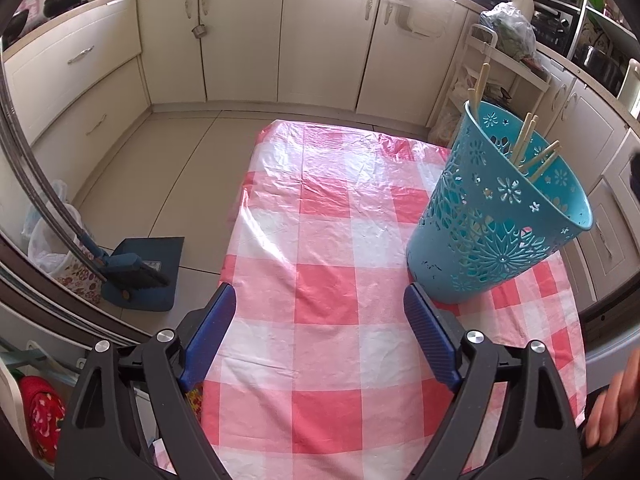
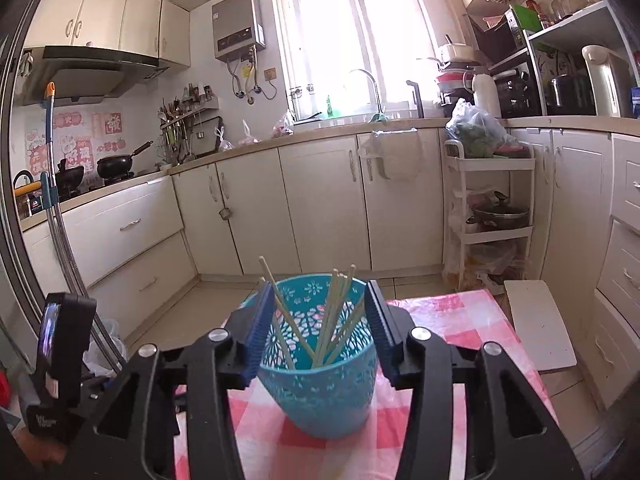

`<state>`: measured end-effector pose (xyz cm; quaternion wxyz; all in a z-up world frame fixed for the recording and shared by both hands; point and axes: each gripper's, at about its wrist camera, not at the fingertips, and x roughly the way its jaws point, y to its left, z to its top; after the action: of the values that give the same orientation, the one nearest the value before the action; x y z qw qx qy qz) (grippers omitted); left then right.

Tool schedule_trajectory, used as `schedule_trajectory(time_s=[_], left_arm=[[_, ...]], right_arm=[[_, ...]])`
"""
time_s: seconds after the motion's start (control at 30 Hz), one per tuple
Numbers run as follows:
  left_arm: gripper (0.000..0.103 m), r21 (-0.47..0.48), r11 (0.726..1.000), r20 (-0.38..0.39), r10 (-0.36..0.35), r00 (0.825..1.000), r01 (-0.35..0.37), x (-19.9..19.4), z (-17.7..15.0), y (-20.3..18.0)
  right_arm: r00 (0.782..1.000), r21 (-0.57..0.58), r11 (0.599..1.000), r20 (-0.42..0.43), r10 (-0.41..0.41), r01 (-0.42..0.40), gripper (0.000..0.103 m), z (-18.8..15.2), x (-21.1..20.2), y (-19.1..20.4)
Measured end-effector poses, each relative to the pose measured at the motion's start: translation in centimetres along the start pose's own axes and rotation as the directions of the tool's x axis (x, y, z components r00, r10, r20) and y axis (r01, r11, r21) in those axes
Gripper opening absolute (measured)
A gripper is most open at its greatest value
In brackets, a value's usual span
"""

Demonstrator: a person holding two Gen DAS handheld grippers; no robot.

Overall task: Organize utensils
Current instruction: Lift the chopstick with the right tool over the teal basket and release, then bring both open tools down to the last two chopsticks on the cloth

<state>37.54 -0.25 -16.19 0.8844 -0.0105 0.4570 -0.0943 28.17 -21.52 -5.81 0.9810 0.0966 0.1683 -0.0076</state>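
A turquoise perforated utensil holder [image 1: 496, 216] stands on the red-and-white checked tablecloth [image 1: 328, 280] at the table's right side. Several pale wooden chopsticks [image 1: 532, 148] stand inside it. My left gripper [image 1: 318, 312] is open and empty over the table, to the left of the holder. In the right wrist view the holder [image 2: 320, 384] sits directly ahead with the chopsticks [image 2: 332, 316] leaning in it. My right gripper [image 2: 318, 320] is open and empty, its jaws level with the holder's rim, one on each side.
Cream kitchen cabinets [image 1: 240, 40] run around the room. A blue dustpan and brush [image 1: 140, 272] lie on the floor left of the table. A white trolley [image 2: 492, 216] with bags and a pot stands at the right. A white board [image 2: 536, 324] lies beside the table.
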Motion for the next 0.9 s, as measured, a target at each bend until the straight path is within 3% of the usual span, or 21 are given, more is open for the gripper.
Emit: schedule_trajectory(time_s=[0.2, 0.4, 0.63, 0.9], left_arm=[[0.084, -0.020, 1.000, -0.011, -0.004, 1.000, 0.004, 0.1, -0.2, 0.6], [0.084, -0.043, 0.999, -0.021, -0.011, 1.000, 0.010, 0.3, -0.3, 1.1], [0.084, -0.037, 0.999, -0.025, -0.011, 1.000, 0.010, 0.5, -0.4, 0.9], [0.084, -0.034, 0.999, -0.027, -0.011, 1.000, 0.011, 0.6, -0.4, 0.7]], right_arm=[[0.992, 0.034, 0.998, -0.123, -0.041, 0.045, 0.063, -3.5, -1.8, -1.4], [0.957, 0.058, 0.993, -0.276, -0.085, 0.105, 0.065, -7.6, -1.3, -3.0], [0.935, 0.059, 0.991, -0.341, -0.095, 0.122, 0.069, -9.3, -0.6, -3.3], [0.927, 0.060, 0.991, -0.364, -0.086, 0.116, 0.072, -10.5, -0.7, -2.8]])
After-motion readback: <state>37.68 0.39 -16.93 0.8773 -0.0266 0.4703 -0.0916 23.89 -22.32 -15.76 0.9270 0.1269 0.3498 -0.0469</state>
